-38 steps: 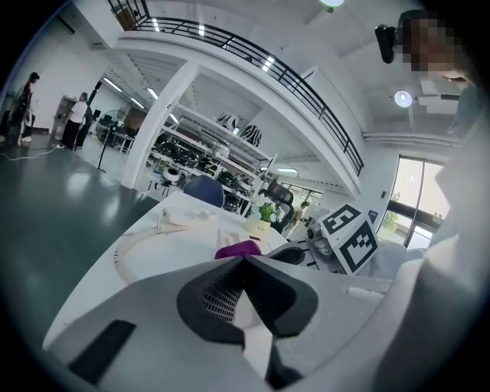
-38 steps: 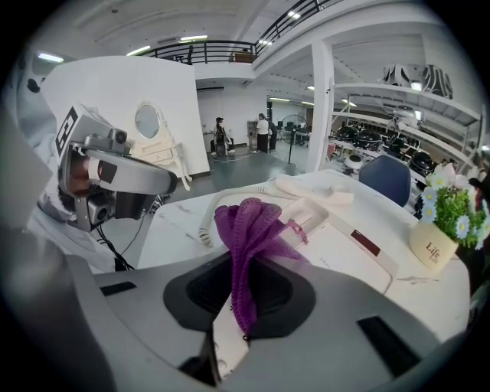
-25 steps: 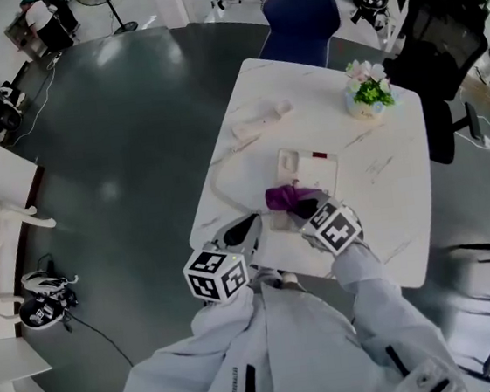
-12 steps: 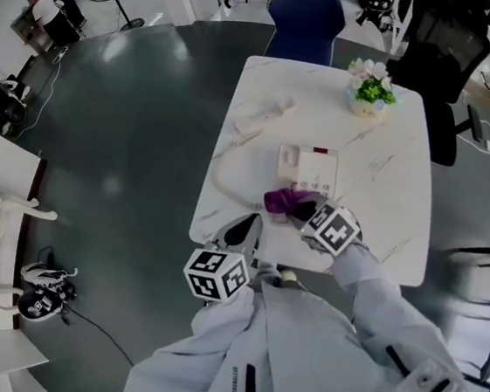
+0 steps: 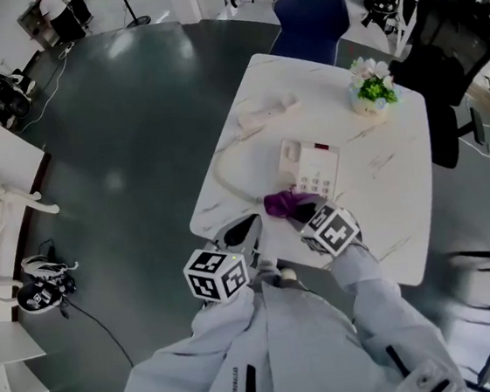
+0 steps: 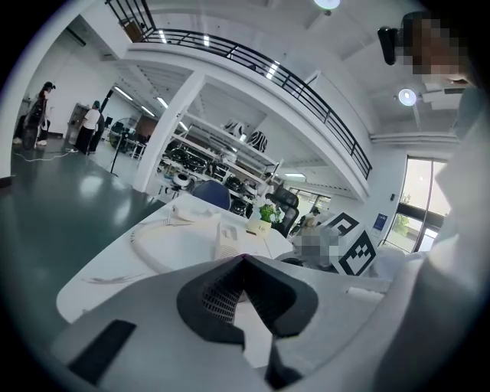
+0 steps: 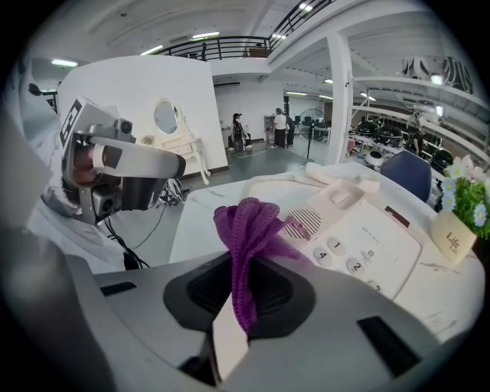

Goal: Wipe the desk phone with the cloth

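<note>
Currently, the left gripper [image 6: 245, 260] sits at the table's near edge, left of the cream push-button desk phone [image 5: 312, 167] and clear of it. Its jaws are closed tip to tip with nothing between them.

A cream coiled cord [image 5: 226, 180] curves across the white marble-pattern table [image 5: 387, 210] on the phone's left side. It leads to the cream handset [image 5: 264, 112], which lies off its cradle, beyond the phone and to its left.

The purple mesh cloth [image 7: 249, 230] is at the phone's near left corner. The right gripper [image 7: 245, 264] is clenched on it: the jaws pinch the lower part, and the bunched upper part stands up in front of the speaker grille [image 7: 310, 220]. In the head view the cloth overlaps the near edge of the phone. Actual contact with the casing cannot be confirmed.

The numbered keys [image 7: 344, 256] lie just right of the cloth. A small pot of white and green flowers [image 5: 371, 88] stands beyond the phone to its right, well apart from it.
</note>
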A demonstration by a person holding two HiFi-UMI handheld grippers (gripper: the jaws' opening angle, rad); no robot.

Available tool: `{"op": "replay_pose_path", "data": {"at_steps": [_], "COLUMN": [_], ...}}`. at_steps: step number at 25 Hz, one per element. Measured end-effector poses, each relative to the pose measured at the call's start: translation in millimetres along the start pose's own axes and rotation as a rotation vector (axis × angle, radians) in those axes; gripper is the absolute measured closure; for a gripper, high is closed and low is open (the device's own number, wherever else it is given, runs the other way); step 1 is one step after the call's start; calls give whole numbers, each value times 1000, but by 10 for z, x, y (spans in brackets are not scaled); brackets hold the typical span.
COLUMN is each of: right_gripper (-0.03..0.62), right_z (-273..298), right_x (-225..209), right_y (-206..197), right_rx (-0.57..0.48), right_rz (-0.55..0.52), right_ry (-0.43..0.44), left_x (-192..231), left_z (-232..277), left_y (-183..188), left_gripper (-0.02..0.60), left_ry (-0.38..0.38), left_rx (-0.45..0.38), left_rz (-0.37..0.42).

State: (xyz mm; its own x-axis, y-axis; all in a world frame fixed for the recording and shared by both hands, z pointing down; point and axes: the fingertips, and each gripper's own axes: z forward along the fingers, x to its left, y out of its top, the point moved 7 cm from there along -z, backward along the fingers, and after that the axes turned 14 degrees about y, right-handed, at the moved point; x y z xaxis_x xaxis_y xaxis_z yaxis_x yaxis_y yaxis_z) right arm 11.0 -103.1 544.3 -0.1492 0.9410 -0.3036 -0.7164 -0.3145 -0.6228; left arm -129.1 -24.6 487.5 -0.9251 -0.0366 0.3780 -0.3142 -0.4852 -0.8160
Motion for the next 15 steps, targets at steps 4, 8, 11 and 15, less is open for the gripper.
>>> {"op": "replay_pose_path", "data": {"at_steps": [4,8,11,15], "right_gripper": [556,556,556,556], "right_z": [19,25,11,11], "right_x": [55,109,122,147], "right_y": [-34,-64,-59,-102], "right_rx": [1,10,9,11], "right_rz": [-3,-9,-24,-16], "right_ry": [12,36,31,62], "left_x": [-3,-27,-44,-81], "left_z": [-57,-98,-130,-153], "left_y": [-27,-39,-36,-19], "left_gripper": [584,584,583,584], "left_ry": [10,21,28,31], "left_rx": [-6,-13,-21,-32], "left_rz": [-5,-6,-6,-1]}}
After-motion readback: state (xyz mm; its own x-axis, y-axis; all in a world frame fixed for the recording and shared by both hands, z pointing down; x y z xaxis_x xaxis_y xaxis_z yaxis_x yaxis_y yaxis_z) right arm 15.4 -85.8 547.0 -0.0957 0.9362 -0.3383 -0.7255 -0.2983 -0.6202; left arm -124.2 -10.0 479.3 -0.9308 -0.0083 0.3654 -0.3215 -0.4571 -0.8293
